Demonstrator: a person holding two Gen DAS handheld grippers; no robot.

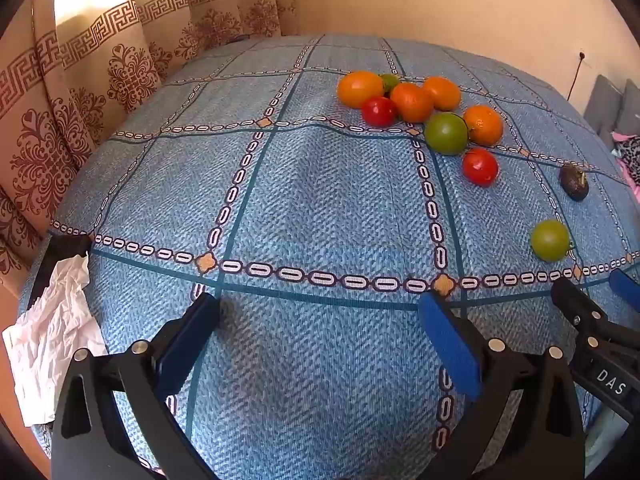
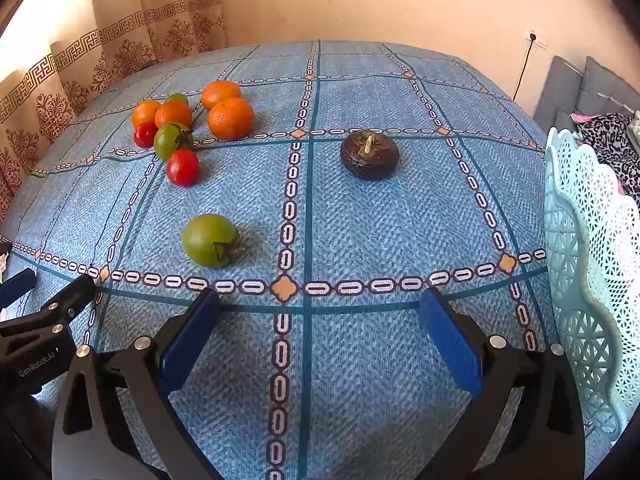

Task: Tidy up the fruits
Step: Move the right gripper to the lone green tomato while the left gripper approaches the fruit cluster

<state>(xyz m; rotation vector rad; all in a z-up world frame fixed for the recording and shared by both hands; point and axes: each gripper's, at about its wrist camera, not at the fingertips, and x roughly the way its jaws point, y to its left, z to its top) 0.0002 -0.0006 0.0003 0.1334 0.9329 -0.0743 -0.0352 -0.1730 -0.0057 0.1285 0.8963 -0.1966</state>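
Fruit lies on a blue patterned tablecloth (image 1: 320, 208). A far cluster holds several oranges (image 1: 412, 102) (image 2: 231, 118), two red tomatoes (image 1: 480, 167) (image 2: 183, 167) and green tomatoes (image 1: 446, 133) (image 2: 172, 141). One green tomato (image 1: 550, 240) (image 2: 210, 240) lies alone, nearer. A dark wrinkled avocado (image 1: 574, 181) (image 2: 369, 155) sits apart. My left gripper (image 1: 320, 308) is open over bare cloth, nothing between its blue pads. My right gripper (image 2: 320, 304) is open too, just short of the lone green tomato, which lies ahead and left of it.
A pale mint lattice basket (image 2: 580, 264) stands at the right table edge. Crumpled white paper (image 1: 52, 340) lies at the left edge. Patterned curtains (image 1: 80, 92) hang behind and left; a wall and a grey sofa (image 2: 592, 88) are to the right.
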